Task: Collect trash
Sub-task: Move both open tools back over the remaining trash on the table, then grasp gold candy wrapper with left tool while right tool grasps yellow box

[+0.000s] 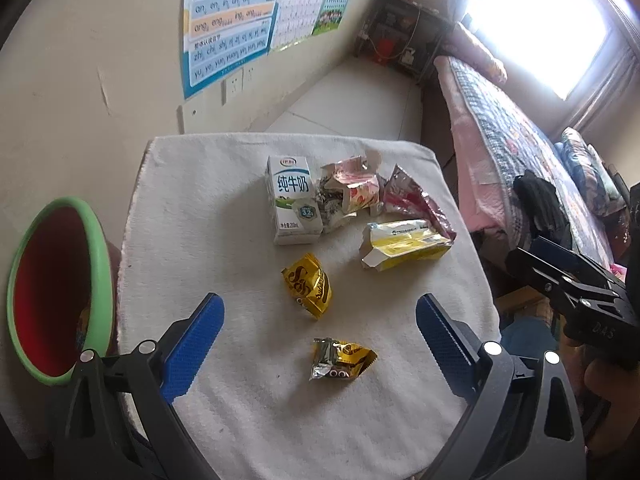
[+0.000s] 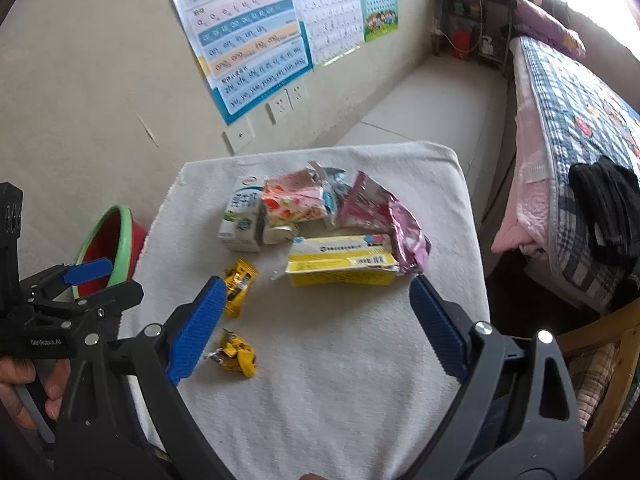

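Right claw (image 2: 314, 328), jaws wide, above wrappers (image 2: 236, 354) on towel (image 2: 340, 380).

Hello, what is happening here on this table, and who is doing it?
A person holds a two-finger gripper in each hand above a table covered with a white towel. Trash lies on it: a milk carton, a yellow box, crumpled wrappers and two gold candy wrappers. Both the left gripper and the right gripper are open and hold nothing. A red bin with a green rim waits at the left.
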`<state>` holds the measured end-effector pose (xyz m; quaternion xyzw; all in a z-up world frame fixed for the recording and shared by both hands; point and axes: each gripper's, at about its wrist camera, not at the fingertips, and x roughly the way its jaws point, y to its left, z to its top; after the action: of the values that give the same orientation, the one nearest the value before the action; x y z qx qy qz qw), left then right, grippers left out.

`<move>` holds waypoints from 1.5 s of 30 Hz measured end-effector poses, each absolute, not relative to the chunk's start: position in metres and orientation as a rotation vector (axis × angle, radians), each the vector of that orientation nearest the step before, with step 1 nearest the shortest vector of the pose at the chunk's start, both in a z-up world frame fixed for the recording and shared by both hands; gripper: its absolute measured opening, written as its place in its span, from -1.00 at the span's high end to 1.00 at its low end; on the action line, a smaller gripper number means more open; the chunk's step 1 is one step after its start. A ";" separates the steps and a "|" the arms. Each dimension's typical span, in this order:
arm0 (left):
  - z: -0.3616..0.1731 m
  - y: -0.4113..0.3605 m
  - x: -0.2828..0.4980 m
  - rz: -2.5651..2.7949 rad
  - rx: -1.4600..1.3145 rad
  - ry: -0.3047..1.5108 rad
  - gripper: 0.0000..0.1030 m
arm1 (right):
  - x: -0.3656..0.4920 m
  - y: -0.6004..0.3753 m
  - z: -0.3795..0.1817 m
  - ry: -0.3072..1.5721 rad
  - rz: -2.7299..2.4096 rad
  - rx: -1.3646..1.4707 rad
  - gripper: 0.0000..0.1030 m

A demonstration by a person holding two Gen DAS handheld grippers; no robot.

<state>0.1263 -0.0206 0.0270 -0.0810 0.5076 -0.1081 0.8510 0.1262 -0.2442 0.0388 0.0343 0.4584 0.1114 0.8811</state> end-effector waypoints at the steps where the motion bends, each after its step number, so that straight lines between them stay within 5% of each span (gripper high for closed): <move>1: 0.024 -0.023 0.130 -0.227 -0.169 1.079 -0.80 | 0.129 -0.246 0.035 0.966 0.230 0.073 -0.77; 25: -0.063 -0.037 0.182 -0.200 -0.119 1.288 -0.76 | 0.171 -0.221 -0.044 1.096 0.249 -0.246 -0.77; 37: -0.100 -0.047 0.198 -0.202 -0.072 1.349 -0.33 | 0.184 -0.179 -0.089 1.051 0.310 -0.618 -0.75; 45: -0.099 -0.051 0.195 -0.287 -0.130 1.344 0.25 | 0.189 -0.177 -0.101 1.050 0.351 -0.642 -0.13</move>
<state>0.1953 -0.0513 -0.0989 -0.0598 0.6200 -0.1323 0.7710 0.1888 -0.1770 -0.1008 -0.2997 0.4898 0.1640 0.8021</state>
